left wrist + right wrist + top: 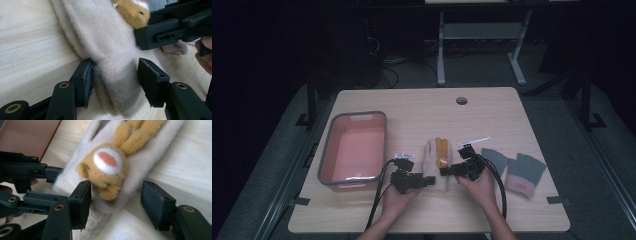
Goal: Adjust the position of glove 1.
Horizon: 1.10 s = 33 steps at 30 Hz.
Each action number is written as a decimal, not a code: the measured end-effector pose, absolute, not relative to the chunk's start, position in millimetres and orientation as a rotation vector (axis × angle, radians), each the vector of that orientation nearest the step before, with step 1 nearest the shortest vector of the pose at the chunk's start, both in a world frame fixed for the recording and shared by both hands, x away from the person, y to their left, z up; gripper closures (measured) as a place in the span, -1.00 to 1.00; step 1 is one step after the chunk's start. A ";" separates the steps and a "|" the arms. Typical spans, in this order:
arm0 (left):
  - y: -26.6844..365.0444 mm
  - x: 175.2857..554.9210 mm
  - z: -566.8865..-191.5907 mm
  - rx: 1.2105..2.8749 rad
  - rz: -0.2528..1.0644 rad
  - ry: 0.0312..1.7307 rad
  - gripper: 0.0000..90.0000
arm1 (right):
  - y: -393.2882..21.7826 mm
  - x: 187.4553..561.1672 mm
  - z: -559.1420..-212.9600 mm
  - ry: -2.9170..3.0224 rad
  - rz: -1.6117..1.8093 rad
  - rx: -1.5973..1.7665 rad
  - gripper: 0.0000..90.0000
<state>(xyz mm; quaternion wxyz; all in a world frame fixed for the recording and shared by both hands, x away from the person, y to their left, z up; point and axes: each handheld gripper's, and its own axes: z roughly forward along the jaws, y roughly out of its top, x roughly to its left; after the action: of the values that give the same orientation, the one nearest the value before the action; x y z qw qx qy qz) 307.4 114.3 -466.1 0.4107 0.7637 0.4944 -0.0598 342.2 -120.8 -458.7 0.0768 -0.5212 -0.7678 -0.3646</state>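
A cream fleece mitten (432,161) lies at the table's middle, with an orange-brown plush animal (442,152) sewn on top. My left gripper (428,181) comes at its near end from the left. In the left gripper view the jaws (116,75) straddle the mitten's cuff (112,75); the left pad (87,77) touches the fleece and the right pad stands off it, so the gripper is open. My right gripper (448,170) comes in from the right. Its open jaws (116,195) straddle the plush head (106,167) without pressing it.
A pink bin with a grey rim (328,145) stands at the left. Two grey gloves with pink cuffs (523,174) lie at the right. The table (412,110) has a cable hole (461,100) at the back. Cables trail from both grippers toward the near edge.
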 end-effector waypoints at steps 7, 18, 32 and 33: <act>114.7 308.9 -467.3 1.925 -0.171 1.236 0.16 | -122.0 340.4 -463.4 -2.186 -1.106 -1.605 0.00; 114.2 311.9 -468.6 1.925 -0.206 1.234 0.29 | -115.6 336.7 -472.9 -2.075 -1.191 -1.647 0.35; 114.9 317.8 -473.1 1.843 -0.279 1.275 0.41 | -114.3 341.1 -477.8 -2.002 -1.190 -1.641 0.74; 115.1 317.8 -472.8 1.840 -0.283 1.280 0.42 | -115.0 341.5 -477.4 -1.998 -1.190 -1.638 0.76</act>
<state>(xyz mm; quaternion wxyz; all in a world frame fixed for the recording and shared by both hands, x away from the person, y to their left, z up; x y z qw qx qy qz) 317.8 115.1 -472.8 0.4268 0.7365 0.5125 -0.1133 341.5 -115.0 -477.4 0.1478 -0.5696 -0.6947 -0.4137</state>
